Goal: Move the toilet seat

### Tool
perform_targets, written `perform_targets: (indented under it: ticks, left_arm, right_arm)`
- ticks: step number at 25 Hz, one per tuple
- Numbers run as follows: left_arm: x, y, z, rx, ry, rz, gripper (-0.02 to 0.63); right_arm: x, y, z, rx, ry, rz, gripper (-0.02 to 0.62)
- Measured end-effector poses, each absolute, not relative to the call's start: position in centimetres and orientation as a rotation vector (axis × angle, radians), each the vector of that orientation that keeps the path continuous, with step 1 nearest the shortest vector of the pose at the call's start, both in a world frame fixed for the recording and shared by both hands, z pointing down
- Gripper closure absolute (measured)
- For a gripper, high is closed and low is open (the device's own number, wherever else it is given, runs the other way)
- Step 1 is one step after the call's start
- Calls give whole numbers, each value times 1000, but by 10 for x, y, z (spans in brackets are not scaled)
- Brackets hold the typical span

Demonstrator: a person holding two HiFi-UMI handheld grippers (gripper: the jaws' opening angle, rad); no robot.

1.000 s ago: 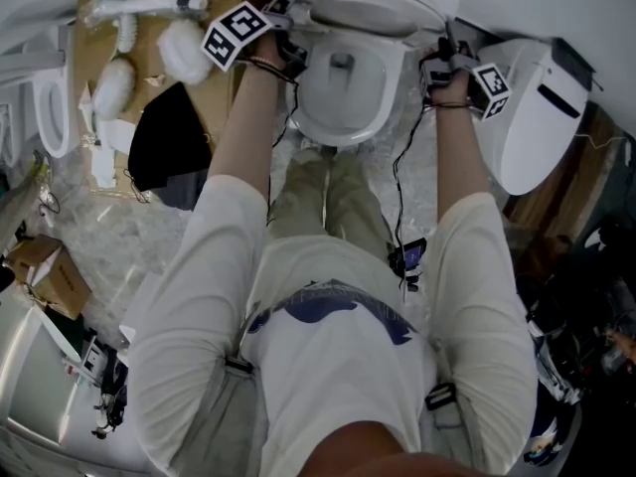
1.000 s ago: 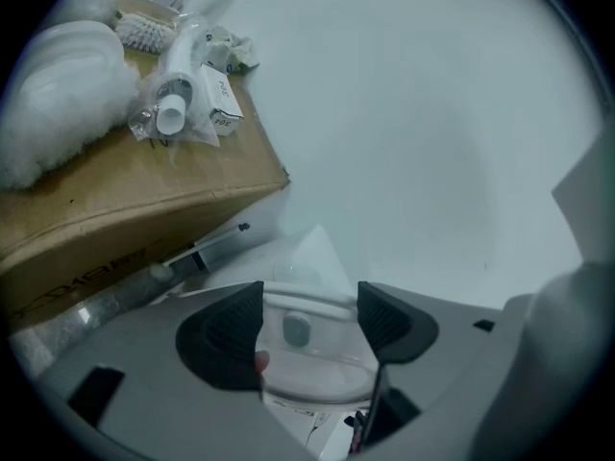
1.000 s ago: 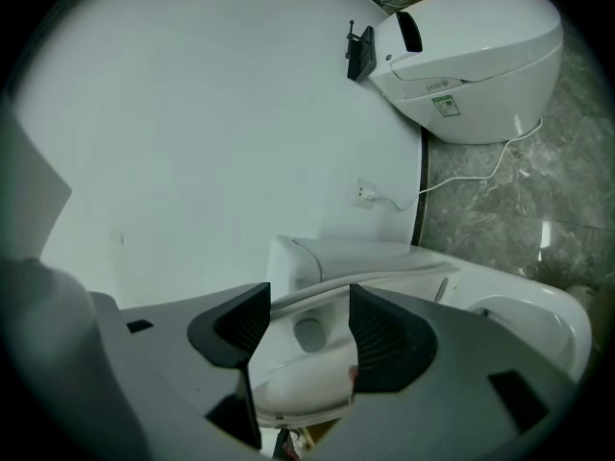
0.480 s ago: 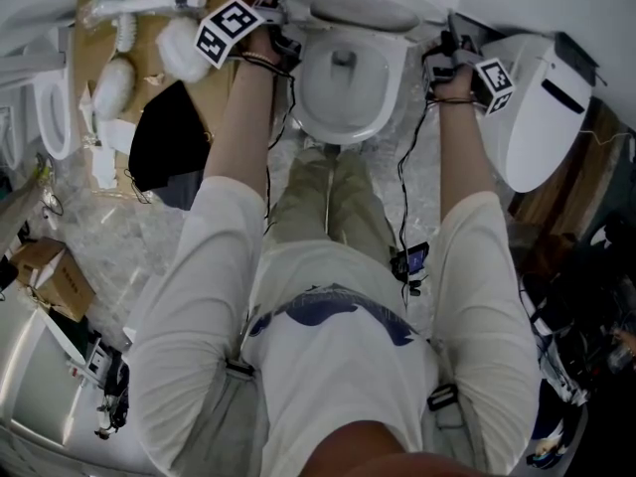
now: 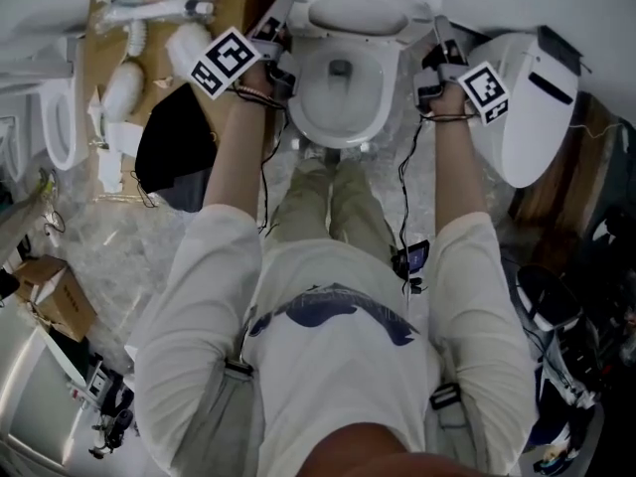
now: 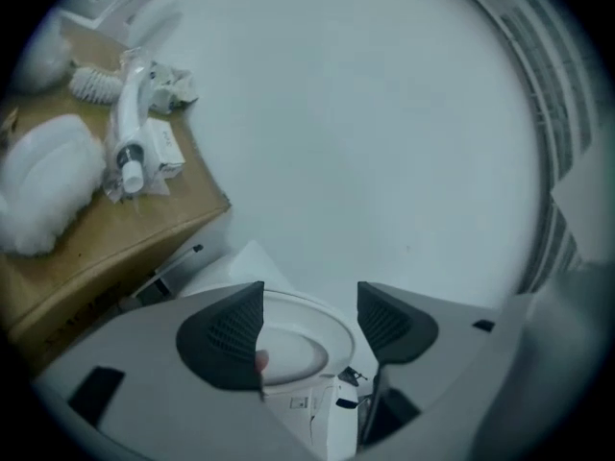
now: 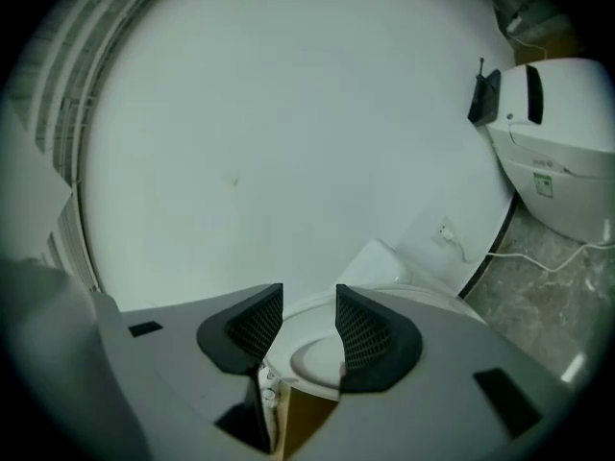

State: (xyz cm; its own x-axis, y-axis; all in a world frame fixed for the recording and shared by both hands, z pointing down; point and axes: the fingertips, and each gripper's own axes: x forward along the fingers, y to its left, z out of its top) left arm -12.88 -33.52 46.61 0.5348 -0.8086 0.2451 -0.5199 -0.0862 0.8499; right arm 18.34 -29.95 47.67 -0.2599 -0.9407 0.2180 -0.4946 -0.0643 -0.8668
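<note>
Reaching forward with left claw (image 5: 273, 26) and right claw (image 5: 438, 36) flanking the white toilet seat (image 5: 358, 10), tipped up behind the bowl (image 5: 343, 117).

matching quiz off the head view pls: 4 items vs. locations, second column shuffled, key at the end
1. toilet seat
2. black cloth
3. cardboard box
4. second toilet

A. on the floor, lower left corner
B. just right of the right forearm
C. top centre, behind the bowl
D. on the floor, just left of the left forearm

Pairs: 1-C, 2-D, 3-A, 4-B
</note>
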Motion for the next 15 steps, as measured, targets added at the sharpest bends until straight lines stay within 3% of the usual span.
perform_targets:
  ticks: [15]
  left_arm:
    - [-107,-178,337,2262,-988,-163,307]
  right_arm:
    - [102,-136,336,-1732,2189,-767,428]
